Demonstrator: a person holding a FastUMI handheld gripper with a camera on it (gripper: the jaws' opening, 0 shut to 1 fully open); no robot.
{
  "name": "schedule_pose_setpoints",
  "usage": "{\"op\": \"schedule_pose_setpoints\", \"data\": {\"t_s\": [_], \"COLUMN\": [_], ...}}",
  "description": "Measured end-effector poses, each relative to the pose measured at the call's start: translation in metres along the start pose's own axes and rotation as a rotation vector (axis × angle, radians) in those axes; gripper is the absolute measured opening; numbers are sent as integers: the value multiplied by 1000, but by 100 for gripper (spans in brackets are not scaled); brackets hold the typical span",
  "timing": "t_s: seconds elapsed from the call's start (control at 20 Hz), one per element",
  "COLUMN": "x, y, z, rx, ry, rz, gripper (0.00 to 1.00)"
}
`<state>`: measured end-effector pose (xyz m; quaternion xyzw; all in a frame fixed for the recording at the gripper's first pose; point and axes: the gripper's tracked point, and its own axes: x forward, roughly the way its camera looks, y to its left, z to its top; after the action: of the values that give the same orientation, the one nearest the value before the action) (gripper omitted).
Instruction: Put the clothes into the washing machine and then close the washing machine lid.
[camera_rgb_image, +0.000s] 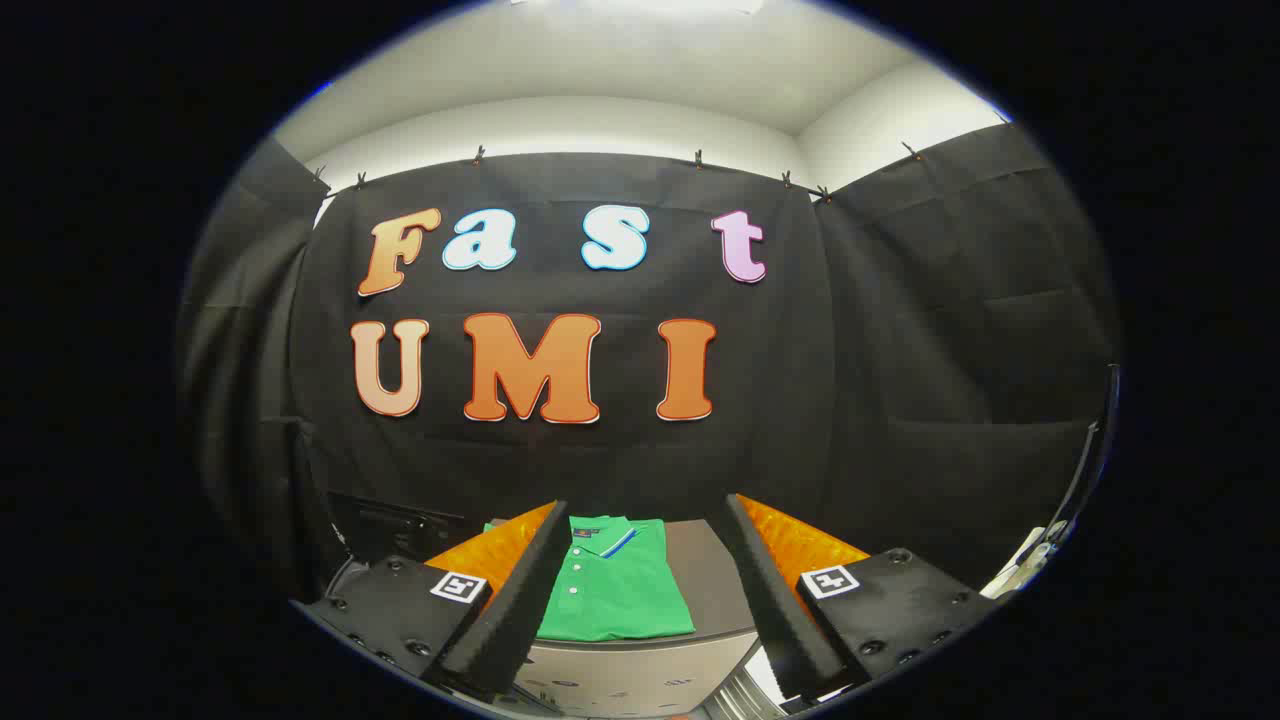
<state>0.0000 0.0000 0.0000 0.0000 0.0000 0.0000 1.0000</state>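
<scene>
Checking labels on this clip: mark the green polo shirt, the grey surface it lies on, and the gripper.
green polo shirt (612, 592): gripper view, chest panel.
grey surface (712, 590): gripper view, bare part beside shirt.
gripper (645, 520): gripper view, open, midway between fingertips.

polo shirt (610, 590): soft matt knit cloth | washer top (715, 590): smooth satin | fingers (530, 590): matt ribbed foam

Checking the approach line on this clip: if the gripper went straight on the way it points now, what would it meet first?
Probably the folded green polo shirt on the grey surface, seen between the open gripper's fingers. Depth is unclear; aimed higher, it would pass over it toward the black cloth wall.
</scene>
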Motion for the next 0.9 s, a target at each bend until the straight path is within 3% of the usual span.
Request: {"op": "schedule_pose_setpoints", "data": {"t_s": [0.9], "x": [6], "y": [9], "z": [10], "rx": [15], "ry": [-57], "rz": [-5], "gripper": [98]}}
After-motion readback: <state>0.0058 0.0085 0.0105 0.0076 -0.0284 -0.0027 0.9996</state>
